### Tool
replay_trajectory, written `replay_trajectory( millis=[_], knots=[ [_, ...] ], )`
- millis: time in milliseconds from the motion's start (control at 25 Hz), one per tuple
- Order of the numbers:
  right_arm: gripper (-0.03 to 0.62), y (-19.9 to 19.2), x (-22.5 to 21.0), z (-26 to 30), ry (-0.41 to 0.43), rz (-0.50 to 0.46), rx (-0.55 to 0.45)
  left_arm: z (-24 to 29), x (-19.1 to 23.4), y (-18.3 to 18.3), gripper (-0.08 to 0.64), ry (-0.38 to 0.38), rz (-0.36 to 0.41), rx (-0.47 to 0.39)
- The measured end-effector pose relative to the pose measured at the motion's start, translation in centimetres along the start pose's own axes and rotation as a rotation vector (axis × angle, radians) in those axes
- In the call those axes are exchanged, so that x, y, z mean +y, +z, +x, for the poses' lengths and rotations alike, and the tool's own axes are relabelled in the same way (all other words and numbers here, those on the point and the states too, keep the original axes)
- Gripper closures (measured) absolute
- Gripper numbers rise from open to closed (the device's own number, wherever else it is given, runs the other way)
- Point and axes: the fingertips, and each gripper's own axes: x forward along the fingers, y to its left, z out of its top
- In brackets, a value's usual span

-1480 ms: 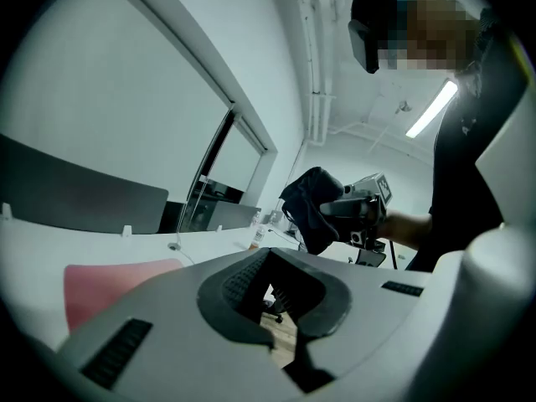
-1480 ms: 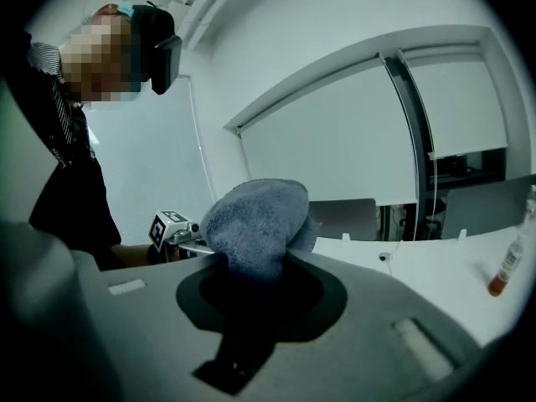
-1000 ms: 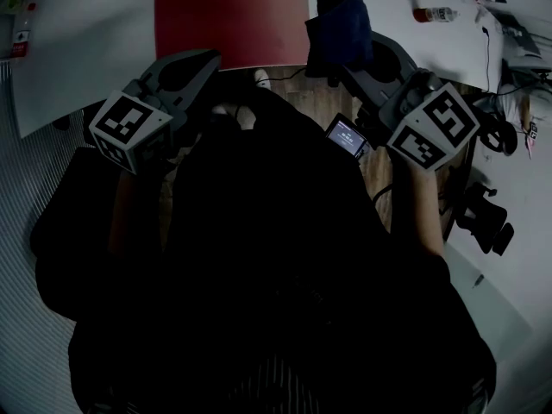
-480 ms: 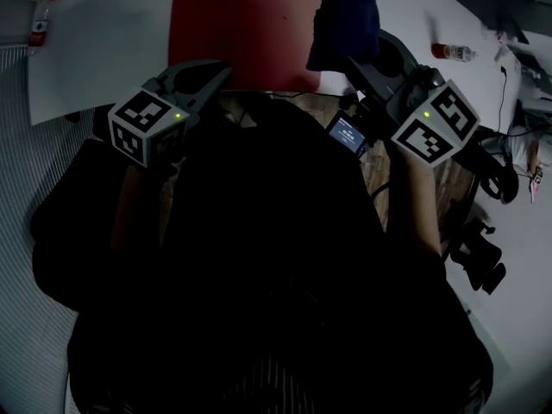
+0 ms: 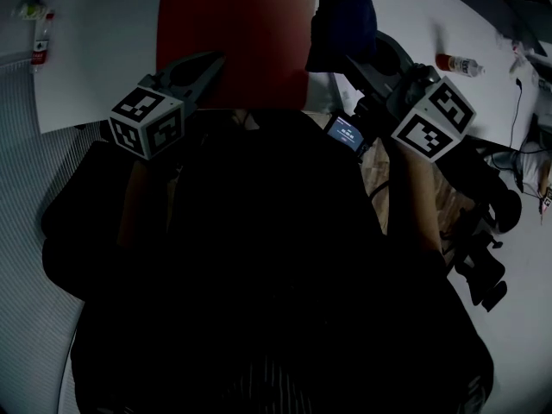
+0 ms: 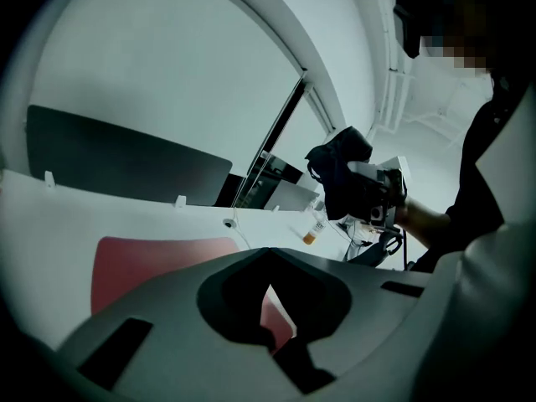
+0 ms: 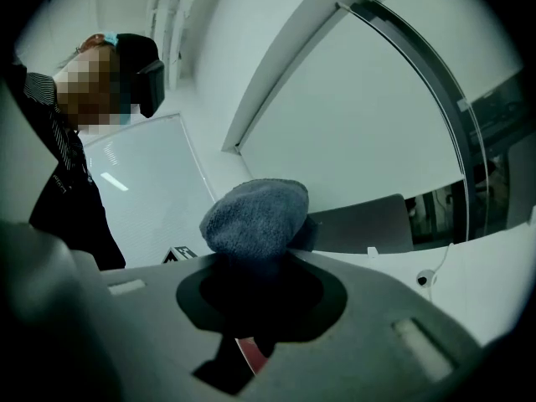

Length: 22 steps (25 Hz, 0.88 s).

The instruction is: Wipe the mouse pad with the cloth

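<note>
One cloth (image 5: pixel 343 15) in right tongs (image 5: pixel 355 63), beside mouse pad (image 5: pixel 233 33) edge

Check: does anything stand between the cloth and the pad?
Nothing visible does. The cloth, clamped in the right gripper, is just right of the pad, which is bare; the left gripper is at its near edge.

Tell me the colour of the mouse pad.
Plain red, no pattern; the mouse pad shows best in the head view.

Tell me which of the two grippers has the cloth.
The right gripper: its jaws are shut on the blue cloth, while the left gripper is shut on nothing.
</note>
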Motion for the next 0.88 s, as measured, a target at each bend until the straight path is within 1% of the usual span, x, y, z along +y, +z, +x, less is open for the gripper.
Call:
replay_trajectory(
  millis=[80, 160, 360, 440, 600, 760, 840, 880],
  knots=[
    [0.523, -0.1, -1.6, -0.2, 0.016, 0.025, -0.007, 0.7, 0.4, 0.3, 0.556, 0.04, -0.038, -0.005],
    [0.523, -0.2, -3.1, -0.6, 0.034, 0.054, -0.015, 1.2, 0.9, 0.2, 0.556, 0.094, -0.064, 0.011],
    [0.523, -0.7, -6.3, -1.4, 0.095, 0.109, -0.006, 2.7, 1.2, -1.2, 0.557, 0.17, -0.047, 0.119],
    [0.523, -0.9, -7.5, -1.2, 0.107, 0.119, 0.004, 2.8, 1.2, -1.8, 0.555, 0.184, -0.06, 0.14],
    [0.523, -1.7, -8.6, -0.1, 0.126, 0.133, 0.033, 2.4, 1.5, -3.7, 0.556, 0.205, -0.109, 0.171],
    [0.523, -2.5, -9.1, 1.5, 0.141, 0.138, 0.054, 3.1, 2.6, -5.1, 0.555, 0.2, -0.118, 0.198],
    [0.523, -3.1, -9.1, 2.3, 0.142, 0.136, 0.066, 3.3, 3.0, -5.9, 0.555, 0.192, -0.096, 0.223],
    [0.523, -3.3, -9.2, 2.8, 0.138, 0.135, 0.071, 3.4, 3.2, -6.3, 0.556, 0.192, -0.064, 0.248]
  ],
)
